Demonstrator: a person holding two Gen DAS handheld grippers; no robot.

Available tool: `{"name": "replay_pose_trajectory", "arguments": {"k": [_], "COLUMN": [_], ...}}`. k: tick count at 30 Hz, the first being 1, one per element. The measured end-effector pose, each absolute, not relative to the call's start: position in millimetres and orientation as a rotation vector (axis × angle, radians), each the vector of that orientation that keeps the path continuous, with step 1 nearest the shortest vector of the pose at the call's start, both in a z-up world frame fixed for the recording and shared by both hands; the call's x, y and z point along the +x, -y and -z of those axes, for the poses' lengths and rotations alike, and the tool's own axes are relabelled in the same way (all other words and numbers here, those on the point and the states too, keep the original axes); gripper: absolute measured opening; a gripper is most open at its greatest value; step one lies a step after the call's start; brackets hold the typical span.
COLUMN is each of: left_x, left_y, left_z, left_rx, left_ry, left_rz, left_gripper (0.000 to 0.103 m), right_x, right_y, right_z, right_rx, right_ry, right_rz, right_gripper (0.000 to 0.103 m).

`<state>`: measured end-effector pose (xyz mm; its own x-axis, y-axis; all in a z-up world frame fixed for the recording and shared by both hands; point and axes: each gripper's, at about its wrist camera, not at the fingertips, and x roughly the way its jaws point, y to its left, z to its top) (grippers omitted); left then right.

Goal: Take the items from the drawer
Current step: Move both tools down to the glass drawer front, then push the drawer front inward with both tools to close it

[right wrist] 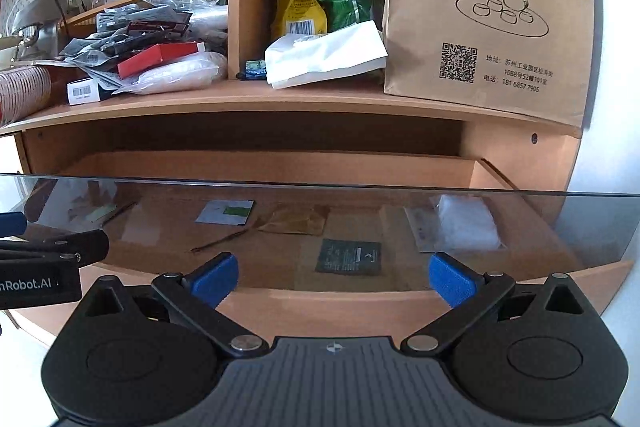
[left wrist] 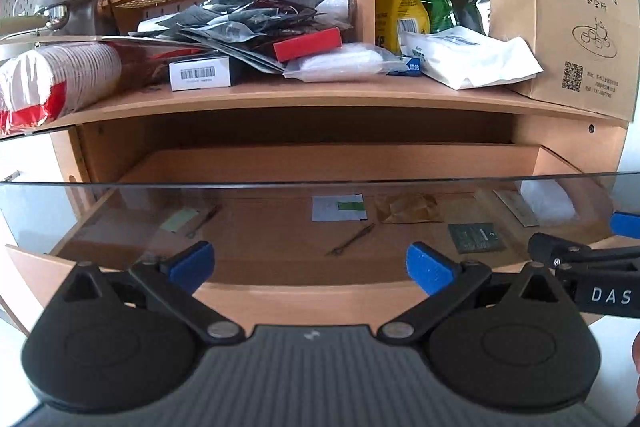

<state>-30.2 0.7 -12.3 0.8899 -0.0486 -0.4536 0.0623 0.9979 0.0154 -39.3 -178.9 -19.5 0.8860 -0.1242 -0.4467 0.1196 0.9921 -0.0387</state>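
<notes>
My right gripper gapes wide at lower centre; the open drawer shows a dark packet mid-frame.

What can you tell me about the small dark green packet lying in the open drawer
The dark green packet is a flat, roughly square sachet with small pale print and a little logo, too blurred to read. It lies flat on the wooden drawer floor, near the front, right of center, seen through a glass pane. A brown paper packet lies behind it, apart. Nothing touches it; both the right gripper and left gripper are open and empty.
</notes>
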Motion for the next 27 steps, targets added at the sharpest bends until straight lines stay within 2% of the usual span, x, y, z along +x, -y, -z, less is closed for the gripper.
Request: {"name": "replay_pose_trajectory", "arguments": {"k": [27], "left_x": [62], "left_y": [12], "left_z": [24], "left_rx": [0.014], "left_ry": [-0.436], "left_rz": [0.066], "left_gripper": [0.103], "right_x": [51], "right_y": [188], "right_z": [21], "right_rx": [0.015], "right_ry": [-0.451], "right_rz": [0.121], "right_gripper": [0.103]}}
